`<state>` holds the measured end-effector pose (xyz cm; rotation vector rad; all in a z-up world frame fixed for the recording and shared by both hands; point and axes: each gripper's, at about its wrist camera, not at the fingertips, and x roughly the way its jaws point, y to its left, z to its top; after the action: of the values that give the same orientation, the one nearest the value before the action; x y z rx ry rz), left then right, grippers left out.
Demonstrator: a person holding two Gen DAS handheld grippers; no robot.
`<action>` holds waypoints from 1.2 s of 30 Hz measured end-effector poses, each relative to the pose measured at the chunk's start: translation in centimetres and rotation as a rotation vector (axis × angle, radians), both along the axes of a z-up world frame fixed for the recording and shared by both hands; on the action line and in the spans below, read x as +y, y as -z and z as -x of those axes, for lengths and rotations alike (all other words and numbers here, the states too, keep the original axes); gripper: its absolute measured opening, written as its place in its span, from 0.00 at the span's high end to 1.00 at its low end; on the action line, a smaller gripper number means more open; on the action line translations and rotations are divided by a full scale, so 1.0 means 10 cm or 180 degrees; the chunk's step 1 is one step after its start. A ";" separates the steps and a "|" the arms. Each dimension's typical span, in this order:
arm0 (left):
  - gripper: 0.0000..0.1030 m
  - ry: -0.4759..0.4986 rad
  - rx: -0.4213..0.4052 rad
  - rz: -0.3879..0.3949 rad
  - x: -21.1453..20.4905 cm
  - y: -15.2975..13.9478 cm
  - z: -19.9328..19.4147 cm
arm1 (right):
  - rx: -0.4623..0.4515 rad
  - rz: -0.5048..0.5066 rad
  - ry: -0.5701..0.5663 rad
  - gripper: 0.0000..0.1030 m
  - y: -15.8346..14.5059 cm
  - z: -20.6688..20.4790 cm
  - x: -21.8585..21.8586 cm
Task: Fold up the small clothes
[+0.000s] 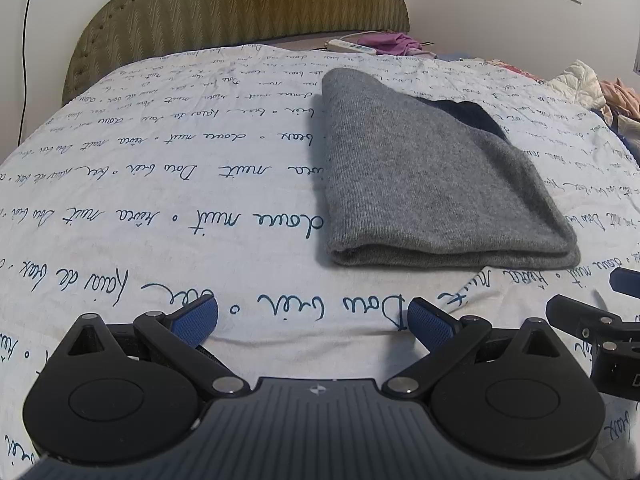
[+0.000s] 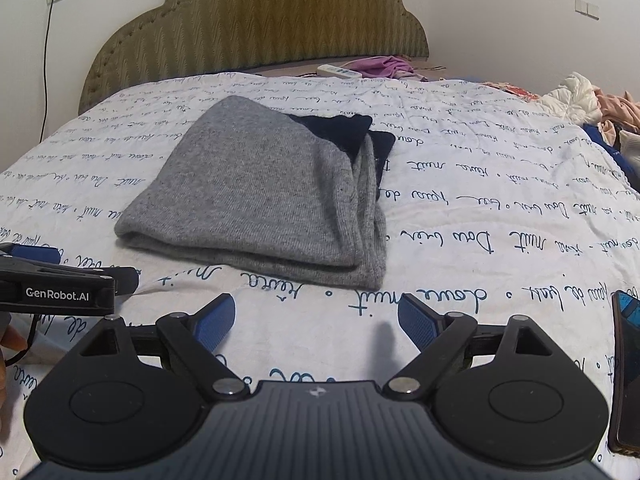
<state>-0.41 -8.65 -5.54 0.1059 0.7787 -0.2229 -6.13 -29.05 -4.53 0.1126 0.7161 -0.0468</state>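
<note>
A grey knitted garment (image 1: 432, 184) lies folded on the bed, with a dark navy part (image 1: 468, 116) showing at its far right corner. It also shows in the right wrist view (image 2: 264, 196), its navy part (image 2: 348, 132) at the far side. My left gripper (image 1: 312, 320) is open and empty, low over the sheet in front of the garment's near edge. My right gripper (image 2: 316, 322) is open and empty, also just in front of the garment. Each gripper shows at the edge of the other's view: the right one (image 1: 592, 320), the left one (image 2: 60, 280).
The bed has a white sheet (image 1: 160, 184) with blue handwriting print and a padded olive headboard (image 1: 240, 8). A white remote (image 1: 352, 46) and purple cloth (image 1: 396, 42) lie by the headboard. Piled clothes (image 2: 592, 100) sit at the right. A dark phone (image 2: 626, 372) lies at the right edge.
</note>
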 end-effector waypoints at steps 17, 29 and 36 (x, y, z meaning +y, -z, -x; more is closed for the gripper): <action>0.00 -0.0010 -0.0004 -0.0054 0.01 0.04 0.03 | 0.0058 -0.0019 -0.0021 0.13 0.06 0.04 0.03; 0.00 -0.0012 -0.0008 -0.0103 -0.01 0.06 0.03 | 0.0078 -0.0062 -0.0010 0.13 0.09 0.04 0.00; 0.00 -0.0005 -0.0033 -0.0134 -0.01 0.06 0.05 | 0.0084 -0.0076 -0.0011 0.13 0.11 0.04 0.00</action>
<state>-0.86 -8.74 -6.15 0.1462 0.7735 -0.2045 -6.50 -29.10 -5.58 0.1338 0.7434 -0.0366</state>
